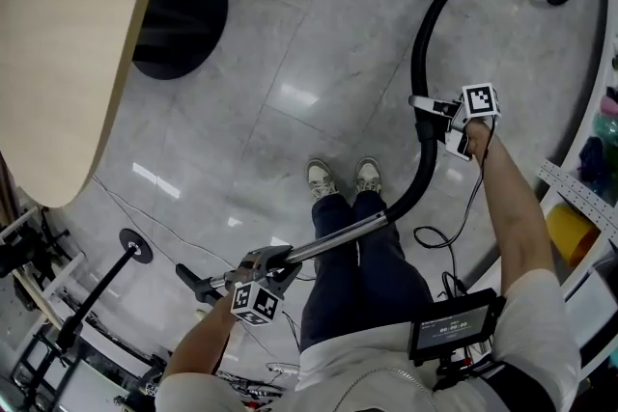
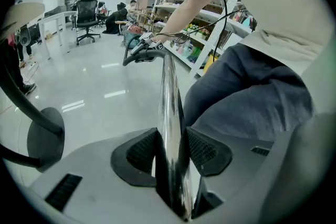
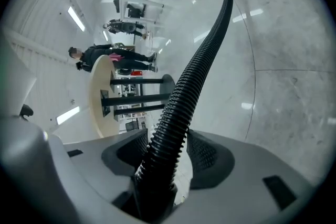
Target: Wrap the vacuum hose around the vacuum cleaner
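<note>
Navy trousers (image 1: 359, 267), white sneakers (image 1: 321, 178)

Glossy grey tiled floor (image 1: 290, 34). A round black table base (image 1: 183, 14) stands on it, two pale shoes (image 1: 343, 178) mid-floor, a thin cable (image 1: 154, 219) trailing left.

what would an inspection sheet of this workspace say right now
surface: glossy grey tiled floor
job's things: black ribbed vacuum hose joins a metal wand
clutter: round wooden table, black stand
grippers: left hand-held gripper shut on the metal wand; right hand-held gripper shut on the vacuum hose
cables: thin cable on the floor; black lead along the right arm
surroundings: shelving, office chairs
</note>
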The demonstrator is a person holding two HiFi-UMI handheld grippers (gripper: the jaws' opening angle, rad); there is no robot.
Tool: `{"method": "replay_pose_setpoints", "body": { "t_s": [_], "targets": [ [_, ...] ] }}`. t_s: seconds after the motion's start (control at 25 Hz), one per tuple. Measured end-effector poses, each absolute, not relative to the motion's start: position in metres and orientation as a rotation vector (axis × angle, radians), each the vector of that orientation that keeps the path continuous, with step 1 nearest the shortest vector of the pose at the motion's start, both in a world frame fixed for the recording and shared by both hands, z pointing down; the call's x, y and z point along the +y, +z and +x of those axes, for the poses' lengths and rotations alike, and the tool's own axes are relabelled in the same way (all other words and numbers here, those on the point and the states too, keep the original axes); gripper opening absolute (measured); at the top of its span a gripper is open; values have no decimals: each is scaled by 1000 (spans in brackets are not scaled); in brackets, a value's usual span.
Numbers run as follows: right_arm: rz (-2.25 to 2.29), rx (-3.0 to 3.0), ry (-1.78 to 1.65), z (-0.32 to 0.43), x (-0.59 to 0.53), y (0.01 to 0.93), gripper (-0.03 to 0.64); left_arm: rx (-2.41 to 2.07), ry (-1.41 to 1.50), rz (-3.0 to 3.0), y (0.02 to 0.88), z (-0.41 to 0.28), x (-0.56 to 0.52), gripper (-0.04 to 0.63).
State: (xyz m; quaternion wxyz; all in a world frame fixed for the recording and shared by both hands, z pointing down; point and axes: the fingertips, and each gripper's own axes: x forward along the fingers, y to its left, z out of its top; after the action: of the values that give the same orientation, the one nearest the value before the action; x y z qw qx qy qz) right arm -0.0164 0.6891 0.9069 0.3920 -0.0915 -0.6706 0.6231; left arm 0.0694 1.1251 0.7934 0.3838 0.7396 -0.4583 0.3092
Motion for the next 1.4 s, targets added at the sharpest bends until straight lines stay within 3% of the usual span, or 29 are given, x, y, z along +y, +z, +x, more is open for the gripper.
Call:
{"method": "replay_pose_setpoints", "body": {
  "t_s": [0.28, 0.56, 0.92, 1.4],
  "targets": [
    [-357, -1903, 1683, -38, 673, 800, 226, -1158, 838, 1904, 789, 59, 1117, 164],
    [-596, -2127, 1747, -45, 651, 635, 222, -1154, 912, 1985, 767, 49, 1084, 164],
    [-864, -2360, 1852, -13, 637, 426, 224, -1203, 963, 2134, 671, 46, 1036, 164],
    [-987, -2770, 1783, 31, 621, 215, 225, -1281, 950, 2326, 560, 46, 964, 164]
  ]
}}
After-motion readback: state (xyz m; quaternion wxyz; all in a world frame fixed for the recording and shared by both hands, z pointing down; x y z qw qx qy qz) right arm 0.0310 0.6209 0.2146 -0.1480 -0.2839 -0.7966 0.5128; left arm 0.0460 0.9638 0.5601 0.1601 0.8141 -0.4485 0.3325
